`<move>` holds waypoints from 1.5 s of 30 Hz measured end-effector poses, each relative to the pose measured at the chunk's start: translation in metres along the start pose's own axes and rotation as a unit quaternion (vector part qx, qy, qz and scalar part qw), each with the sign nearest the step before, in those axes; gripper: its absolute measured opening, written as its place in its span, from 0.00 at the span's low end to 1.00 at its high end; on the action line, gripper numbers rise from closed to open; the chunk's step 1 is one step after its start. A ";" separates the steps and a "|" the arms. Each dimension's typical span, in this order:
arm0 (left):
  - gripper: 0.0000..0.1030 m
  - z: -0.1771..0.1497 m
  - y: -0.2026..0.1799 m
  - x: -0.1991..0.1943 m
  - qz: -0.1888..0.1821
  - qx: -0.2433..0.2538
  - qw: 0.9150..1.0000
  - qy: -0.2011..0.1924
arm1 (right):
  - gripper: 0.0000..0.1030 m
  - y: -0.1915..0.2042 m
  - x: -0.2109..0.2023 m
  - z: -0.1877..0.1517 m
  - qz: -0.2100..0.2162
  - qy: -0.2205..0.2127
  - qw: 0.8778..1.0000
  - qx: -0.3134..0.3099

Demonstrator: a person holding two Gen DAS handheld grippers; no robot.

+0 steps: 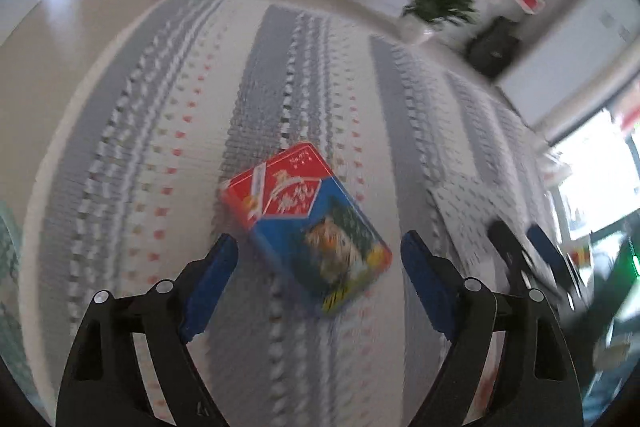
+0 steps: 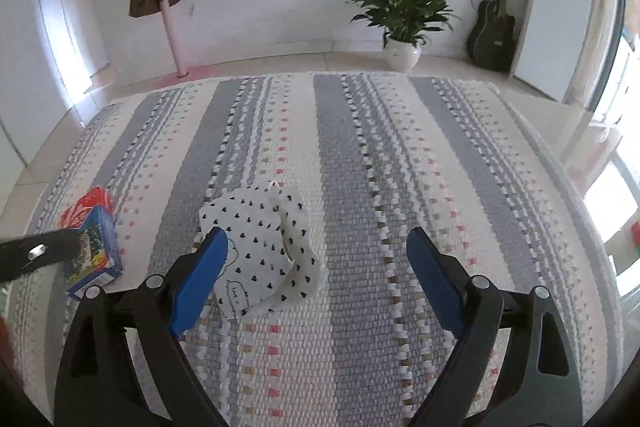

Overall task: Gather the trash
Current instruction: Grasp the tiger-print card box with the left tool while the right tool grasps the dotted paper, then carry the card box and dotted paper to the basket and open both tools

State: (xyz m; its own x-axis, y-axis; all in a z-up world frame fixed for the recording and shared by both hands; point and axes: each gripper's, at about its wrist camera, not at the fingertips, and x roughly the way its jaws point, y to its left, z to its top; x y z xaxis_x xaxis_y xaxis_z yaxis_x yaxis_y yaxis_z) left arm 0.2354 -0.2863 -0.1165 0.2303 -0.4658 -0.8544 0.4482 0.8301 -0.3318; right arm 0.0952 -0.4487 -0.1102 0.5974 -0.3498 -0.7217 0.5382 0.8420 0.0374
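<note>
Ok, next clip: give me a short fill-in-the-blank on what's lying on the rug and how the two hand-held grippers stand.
1. The red and blue box lies on the striped ____.
2. The left hand-held gripper has its jaws ____ around the box, pads not touching it.
3. The crumpled paper near the right hand-held gripper is white with small black ____.
4. Against the far wall a potted ____ stands beside a dark guitar.

Missing words: rug; open; hearts; plant

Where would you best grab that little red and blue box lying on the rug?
Probably across its two long sides, coming from above. The red and blue box lies flat on the striped rug, skewed to the open left gripper, so roll the wrist to square the pads first.
</note>
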 end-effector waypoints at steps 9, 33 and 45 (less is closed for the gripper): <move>0.68 -0.002 -0.039 0.025 0.106 0.109 0.988 -0.011 | 0.84 0.006 -0.002 -0.002 0.008 0.001 1.000 -0.019; 0.60 -0.090 0.066 -0.111 0.072 0.172 0.976 -0.108 | 0.07 0.027 0.001 -0.008 -0.002 0.002 0.998 -0.070; 0.60 -0.111 0.213 -0.206 0.034 -0.022 0.985 -0.170 | 0.06 0.119 -0.094 0.006 0.098 -0.072 0.989 -0.083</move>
State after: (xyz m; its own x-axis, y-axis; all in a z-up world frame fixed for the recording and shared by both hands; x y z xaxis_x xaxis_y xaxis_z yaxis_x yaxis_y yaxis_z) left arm 0.1878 0.0205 -0.0553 0.5386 -0.4777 -0.6940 0.3858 0.8721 -0.3009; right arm 0.1066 -0.3184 -0.0337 0.7659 -0.2174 -0.6051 0.3050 0.9513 0.0441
